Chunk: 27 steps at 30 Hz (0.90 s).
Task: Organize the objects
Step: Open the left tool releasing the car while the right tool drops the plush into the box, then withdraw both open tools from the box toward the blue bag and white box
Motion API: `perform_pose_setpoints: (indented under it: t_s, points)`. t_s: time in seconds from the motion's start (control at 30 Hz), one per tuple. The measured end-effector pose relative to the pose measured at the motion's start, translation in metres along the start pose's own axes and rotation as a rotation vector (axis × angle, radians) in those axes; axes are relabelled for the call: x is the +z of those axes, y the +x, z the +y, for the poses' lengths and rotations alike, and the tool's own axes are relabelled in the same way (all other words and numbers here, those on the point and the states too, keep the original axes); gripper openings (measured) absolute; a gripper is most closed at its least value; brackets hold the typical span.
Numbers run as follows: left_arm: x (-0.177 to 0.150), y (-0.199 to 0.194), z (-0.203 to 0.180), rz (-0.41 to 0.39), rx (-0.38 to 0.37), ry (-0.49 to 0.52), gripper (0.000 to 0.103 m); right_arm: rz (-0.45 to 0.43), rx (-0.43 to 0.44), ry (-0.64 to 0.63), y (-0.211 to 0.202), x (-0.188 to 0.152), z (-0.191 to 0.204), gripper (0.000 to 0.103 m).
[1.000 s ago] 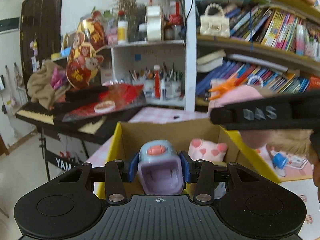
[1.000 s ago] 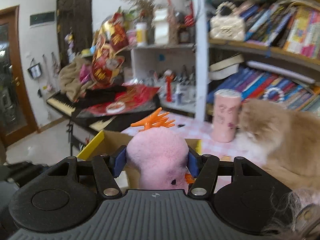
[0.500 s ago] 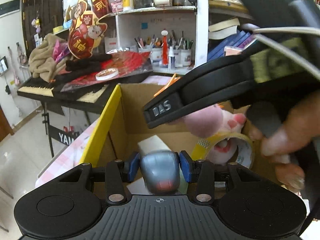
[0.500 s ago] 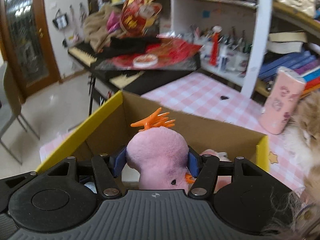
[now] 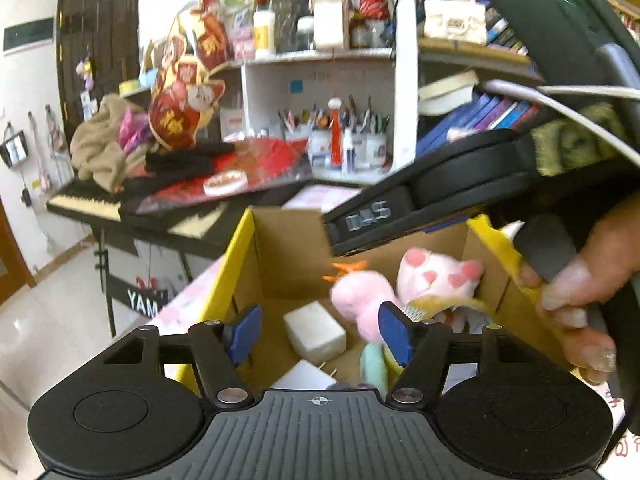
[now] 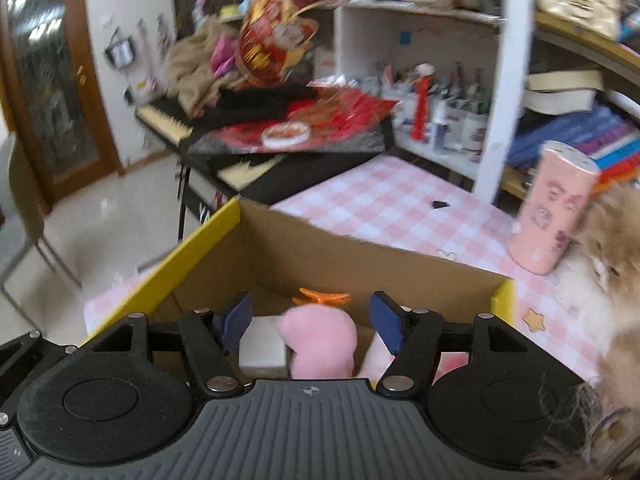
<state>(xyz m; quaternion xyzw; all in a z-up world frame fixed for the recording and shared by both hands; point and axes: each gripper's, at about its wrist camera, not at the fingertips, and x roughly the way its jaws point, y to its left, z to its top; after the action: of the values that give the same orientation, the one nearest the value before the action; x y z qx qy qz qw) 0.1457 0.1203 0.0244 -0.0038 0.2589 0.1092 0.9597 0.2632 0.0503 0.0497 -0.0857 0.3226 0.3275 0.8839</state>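
1. Over the cardboard box [image 5: 280, 248], my left tool [image 5: 320, 330] hangs with its blue pads spread wide and nothing between them.
2. Beyond those pads, on the box floor, lies a white block [image 5: 316, 330]. Just right of it rests the pink plush toy [image 5: 358, 300], its orange tuft pointing at the far wall.
3. Against the right wall sits a second plush, white with pink spots [image 5: 436, 276]. A yellow tape roll [image 5: 448, 304] shows below it, partly hidden.
4. My right tool [image 6: 310, 324] is spread too, pads clear of the pink plush toy [image 6: 320, 344], which sits low in the box [image 6: 340, 256] between them and touches neither pad.
5. From the left camera, the right tool's black body crosses above the box, my right hand [image 5: 580, 280] wrapped on its handle.
6. Box has yellow rims and stands on the bench [image 6: 400, 204], which wears a pink checked cloth.
7. On the cloth, well past the box, stands a pink cylinder cup [image 6: 554, 208]. A fluffy tan cat [image 6: 612, 248] presses against its right side.
8. Motion blur softens the shelves behind; small items there are unreadable.
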Motion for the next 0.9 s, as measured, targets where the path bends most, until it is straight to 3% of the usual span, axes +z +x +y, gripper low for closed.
perform_pose_setpoints:
  t_s: [0.23,0.47,0.63,0.9]
  points:
    - [0.001,-0.031,0.010,-0.073,0.033,-0.001,0.074,-0.132,-0.088,0.147,-0.064,-0.021,-0.020,0.063]
    - [-0.012,-0.058,0.034,-0.044,0.046,-0.109,0.075,-0.200,-0.225,0.198,-0.113,-0.063,-0.021,0.062]
    - [-0.035,-0.079,0.044,0.005,0.024,-0.142,0.081,-0.189,-0.265,0.173,-0.134,-0.103,0.004,0.062]
    - [-0.073,-0.105,0.044,0.076,0.007,-0.115,0.082,-0.085,-0.267,0.175,-0.143,-0.159,0.047,0.062]
